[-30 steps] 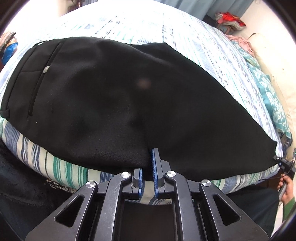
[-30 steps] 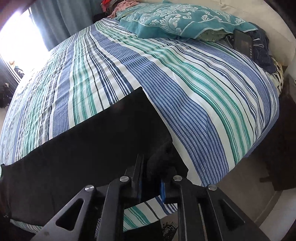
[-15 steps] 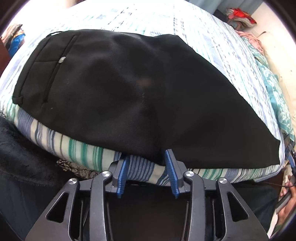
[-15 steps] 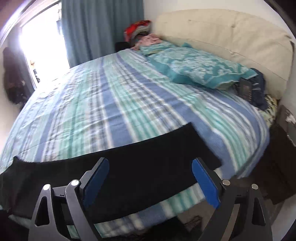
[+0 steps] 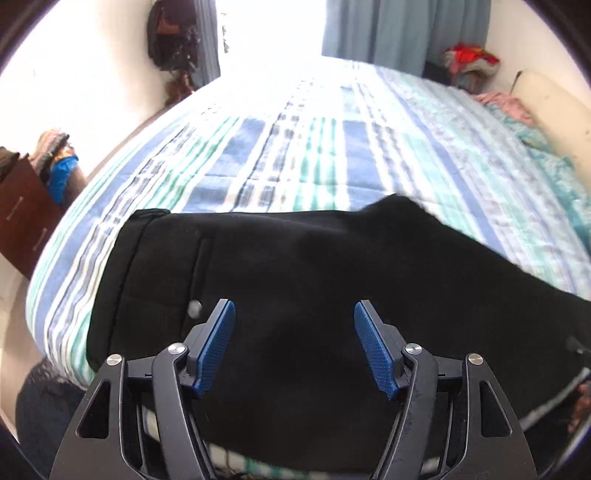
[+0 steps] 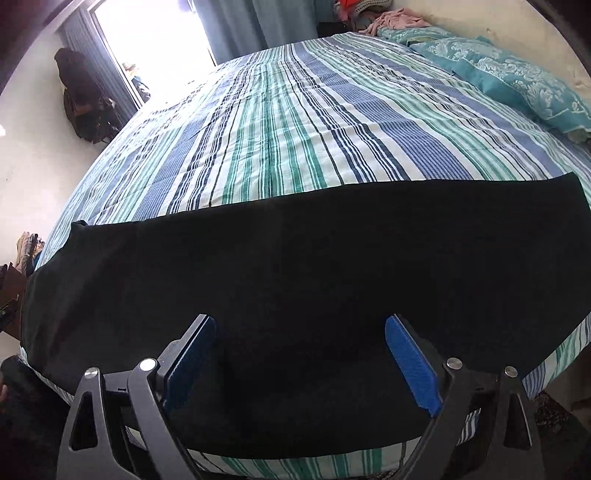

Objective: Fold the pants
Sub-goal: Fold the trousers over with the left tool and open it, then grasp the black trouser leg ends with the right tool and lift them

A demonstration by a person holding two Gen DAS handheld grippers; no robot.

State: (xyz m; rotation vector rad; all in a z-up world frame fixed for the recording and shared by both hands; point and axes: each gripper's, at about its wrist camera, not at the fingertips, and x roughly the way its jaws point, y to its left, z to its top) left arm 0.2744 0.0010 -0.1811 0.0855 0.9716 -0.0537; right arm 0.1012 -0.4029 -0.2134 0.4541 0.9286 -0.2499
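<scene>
Black pants point(image 5: 314, 280) lie flat along the near edge of a bed with a blue, green and white striped sheet point(image 5: 295, 147). The waistband and a back pocket with a silver button point(image 5: 194, 308) are at the left. In the right wrist view the pants point(image 6: 295, 266) stretch across the frame, leg hem at the right. My left gripper point(image 5: 294, 325) hovers over the seat area, its jaws opening, nothing between the blue pads. My right gripper point(image 6: 300, 345) hangs over the legs, its jaws opening wide, holding nothing.
A teal patterned pillow point(image 6: 517, 85) and a cream headboard point(image 5: 546, 99) are at the bed's right end. A clothes pile point(image 5: 469, 59) sits in the far corner by blue curtains point(image 5: 402, 33). A brown drawer unit point(image 5: 22, 218) stands at the left.
Both grippers let go of the pants' near edge and opened. Both pulled back and tilted up, so more of the bed shows. The right one shifted left along the legs.
</scene>
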